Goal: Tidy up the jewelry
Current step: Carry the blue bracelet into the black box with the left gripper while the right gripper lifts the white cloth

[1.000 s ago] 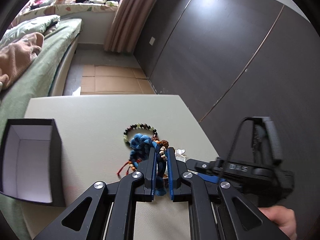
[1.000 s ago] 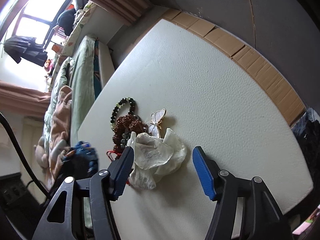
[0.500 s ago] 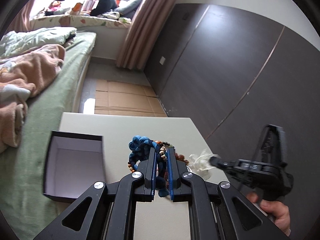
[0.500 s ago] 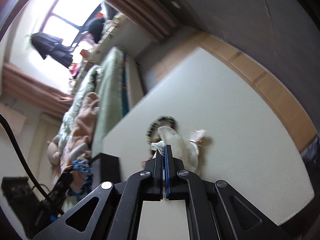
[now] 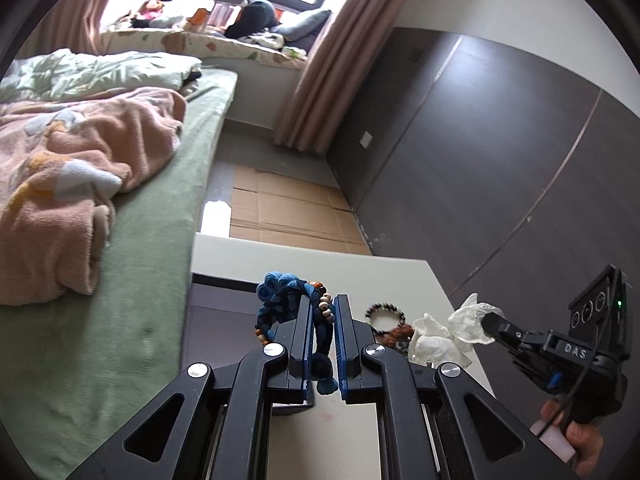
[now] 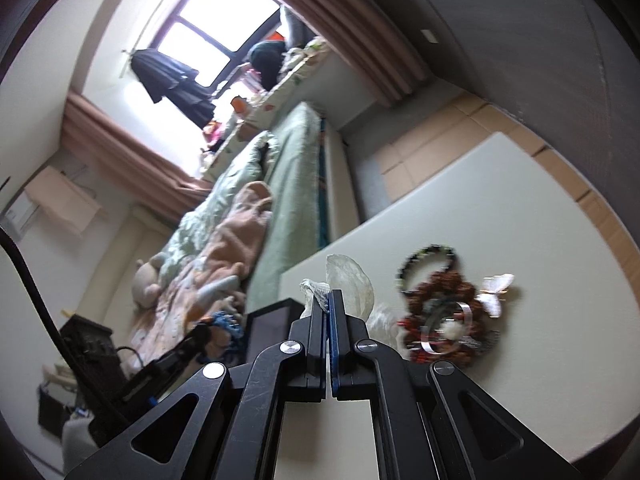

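My left gripper (image 5: 322, 304) is shut on a blue knotted cord bracelet (image 5: 280, 292) with small beads and holds it above the black jewelry box (image 5: 224, 316). My right gripper (image 6: 329, 296) is shut on a white translucent plastic bag (image 6: 350, 280), lifted off the white table (image 6: 520, 208); the bag also shows in the left wrist view (image 5: 452, 332). On the table lie a dark bead bracelet (image 6: 426, 266), a reddish-brown bead strand (image 6: 444, 312), a silver ring (image 6: 444, 332) and a white butterfly piece (image 6: 496, 288).
A bed with green sheet (image 5: 132, 280) and pink blanket (image 5: 72, 176) runs along the table's left side. A dark wardrobe wall (image 5: 500, 152) stands to the right. Cardboard (image 5: 288, 216) covers the floor beyond the table.
My left gripper has lifted the blue bracelet and carried it left over the box. My right gripper closed on the plastic bag and raised it off the jewelry pile.
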Available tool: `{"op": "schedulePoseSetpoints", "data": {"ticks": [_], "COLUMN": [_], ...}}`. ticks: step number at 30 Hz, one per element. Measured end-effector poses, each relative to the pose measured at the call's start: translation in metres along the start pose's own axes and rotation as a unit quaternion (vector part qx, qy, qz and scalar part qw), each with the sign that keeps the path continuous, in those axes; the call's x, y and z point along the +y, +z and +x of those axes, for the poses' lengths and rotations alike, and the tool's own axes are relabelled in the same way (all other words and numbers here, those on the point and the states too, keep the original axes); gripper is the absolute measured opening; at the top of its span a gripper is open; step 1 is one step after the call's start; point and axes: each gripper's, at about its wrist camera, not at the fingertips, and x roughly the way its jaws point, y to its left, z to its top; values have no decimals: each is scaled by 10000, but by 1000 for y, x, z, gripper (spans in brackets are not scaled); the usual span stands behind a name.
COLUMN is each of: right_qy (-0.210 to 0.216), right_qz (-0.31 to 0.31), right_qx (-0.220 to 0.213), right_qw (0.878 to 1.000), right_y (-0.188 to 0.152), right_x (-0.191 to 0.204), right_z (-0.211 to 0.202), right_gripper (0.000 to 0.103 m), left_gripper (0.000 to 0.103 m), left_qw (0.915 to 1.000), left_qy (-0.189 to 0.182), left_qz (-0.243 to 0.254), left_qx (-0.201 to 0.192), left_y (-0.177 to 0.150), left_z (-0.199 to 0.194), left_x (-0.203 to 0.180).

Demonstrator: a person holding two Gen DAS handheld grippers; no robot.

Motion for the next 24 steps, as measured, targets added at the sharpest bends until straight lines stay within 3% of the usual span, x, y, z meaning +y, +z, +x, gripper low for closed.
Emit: {"op": "schedulePoseSetpoints", "data": {"ticks": [9, 18, 19, 20, 22, 24], "right_qy": [562, 770, 794, 771, 555, 444], "right_qz": [-479, -629, -655, -693, -664, -591], "right_qx": [308, 619, 685, 819, 1042, 929], "right_qw": [9968, 9931, 9923, 9912, 9908, 9929], "right_y": [-12, -26, -28, -31, -34, -34], "right_x": [57, 92, 95, 97, 95, 88], "right_z": [41, 90, 97, 105, 116, 113], "right_gripper": [3, 3, 11, 36, 67, 67], "left_gripper": [10, 10, 10, 10, 10, 10], "left_qw": [9991, 9980, 9980, 9980, 9981, 9982], "left_qy": [62, 66, 62, 62, 58, 46], "left_qz": [-363, -560, -568, -570, -575, -569], "left_qx": [-208, -278, -269, -260, -231, -191], "left_y": [11, 13, 13, 13, 13, 13], "left_z": [-19, -30, -30, -30, -30, -28], "left_x": [25, 38, 38, 38, 39, 39]}}
